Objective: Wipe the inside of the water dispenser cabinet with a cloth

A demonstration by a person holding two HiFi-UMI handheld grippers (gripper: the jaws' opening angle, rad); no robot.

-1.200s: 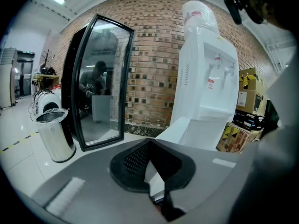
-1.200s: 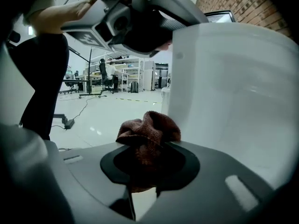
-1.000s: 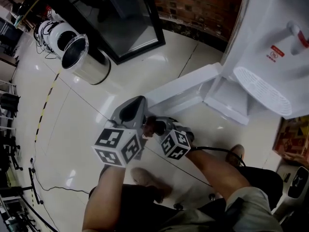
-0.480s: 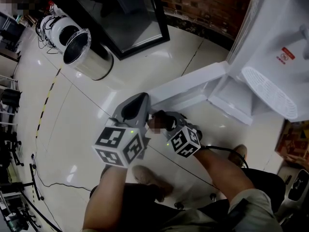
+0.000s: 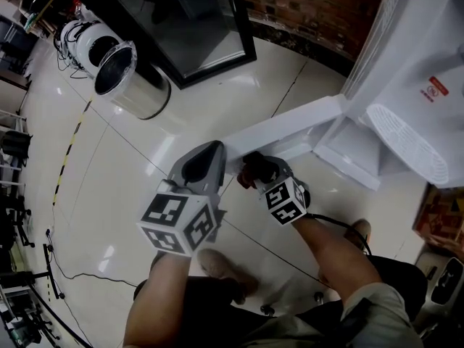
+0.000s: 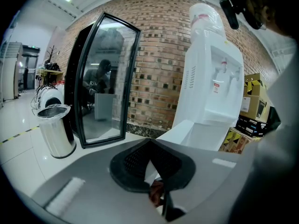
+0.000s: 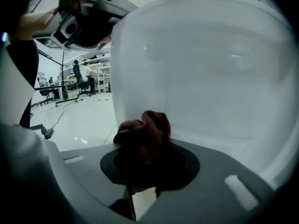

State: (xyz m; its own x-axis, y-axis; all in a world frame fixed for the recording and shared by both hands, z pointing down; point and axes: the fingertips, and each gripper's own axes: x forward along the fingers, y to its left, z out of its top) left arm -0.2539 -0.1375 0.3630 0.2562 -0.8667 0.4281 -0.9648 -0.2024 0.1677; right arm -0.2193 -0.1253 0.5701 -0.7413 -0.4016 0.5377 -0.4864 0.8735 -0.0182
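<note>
A white water dispenser (image 5: 413, 85) stands at the right, its low cabinet (image 5: 346, 152) open and the white door (image 5: 290, 130) swung out over the floor. My right gripper (image 5: 252, 171) is shut on a crumpled dark red cloth (image 7: 142, 134) and sits close against the door's outer end. In the right gripper view the white door panel (image 7: 205, 78) fills the frame just beyond the cloth. My left gripper (image 5: 205, 159) hovers beside it to the left, shut with nothing in it. From the left gripper (image 6: 150, 146) the dispenser (image 6: 212, 87) shows ahead to the right.
A steel waste bin (image 5: 123, 78) and a black-framed glass panel (image 5: 196, 27) stand at the far left against the brick wall (image 5: 312, 6). Boxes (image 5: 438, 216) sit to the right of the dispenser. A cable (image 5: 72, 281) trails on the glossy floor. The person's knees are below.
My right gripper has moved right and forward toward the open door with the cloth, rolling as it went. The left gripper has stayed where it was.
</note>
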